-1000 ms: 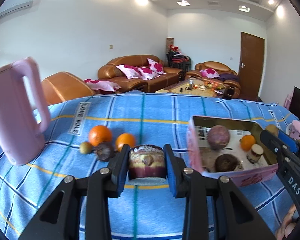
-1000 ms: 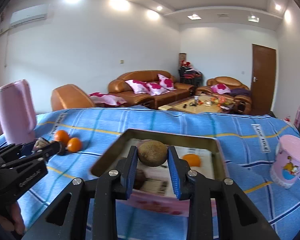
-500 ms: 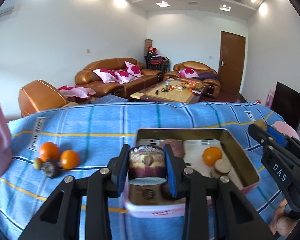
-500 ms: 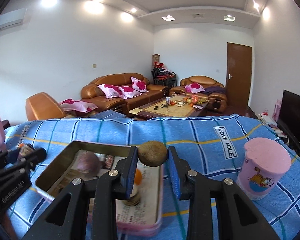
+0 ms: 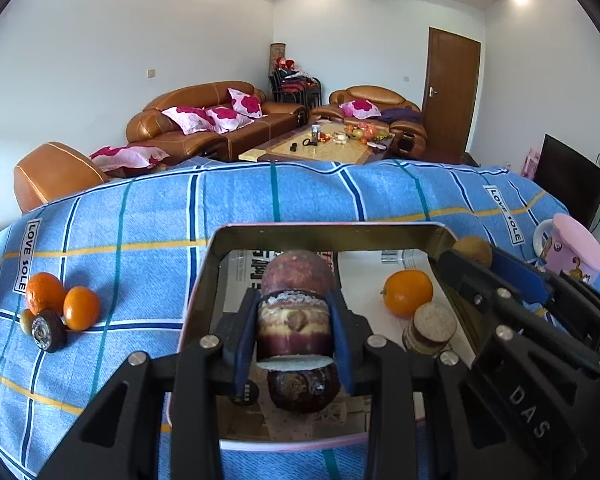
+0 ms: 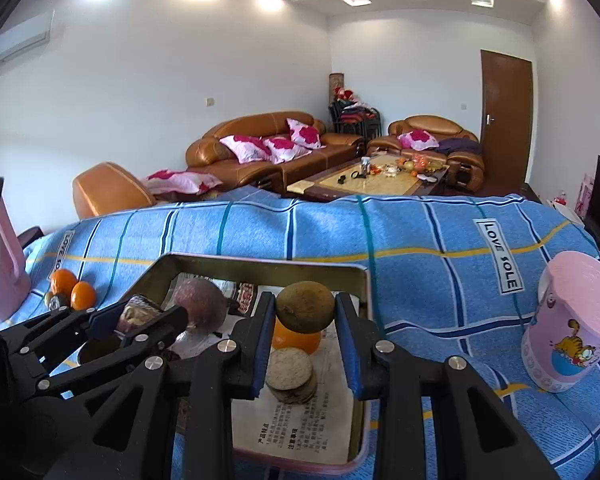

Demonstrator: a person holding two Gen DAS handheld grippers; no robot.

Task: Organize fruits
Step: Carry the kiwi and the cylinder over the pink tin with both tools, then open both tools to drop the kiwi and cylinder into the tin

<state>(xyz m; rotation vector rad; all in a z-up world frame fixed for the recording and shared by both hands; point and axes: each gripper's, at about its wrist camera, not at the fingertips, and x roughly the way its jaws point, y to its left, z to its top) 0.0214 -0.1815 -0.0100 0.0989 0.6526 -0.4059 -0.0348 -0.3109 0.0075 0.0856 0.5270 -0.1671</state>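
1. Left gripper (image 5: pixel 295 330): we hold it clamped on a purple cut fruit (image 5: pixel 294 326) above the tin (image 5: pixel 324 236).
2. Right gripper (image 6: pixel 305 316): clamped on a brown round fruit (image 6: pixel 305 307) over the tin's far right part.
3. Tin, on the blue cloth (image 5: pixel 140 216): an orange (image 5: pixel 407 293), a purple round fruit (image 5: pixel 298 270) and a cut piece (image 5: pixel 430 328) lie inside.
4. Left of the tin, on the cloth: two oranges (image 5: pixel 60 304) and a dark fruit (image 5: pixel 48 330), touching.
5. Far right: pink cup (image 6: pixel 568 320).
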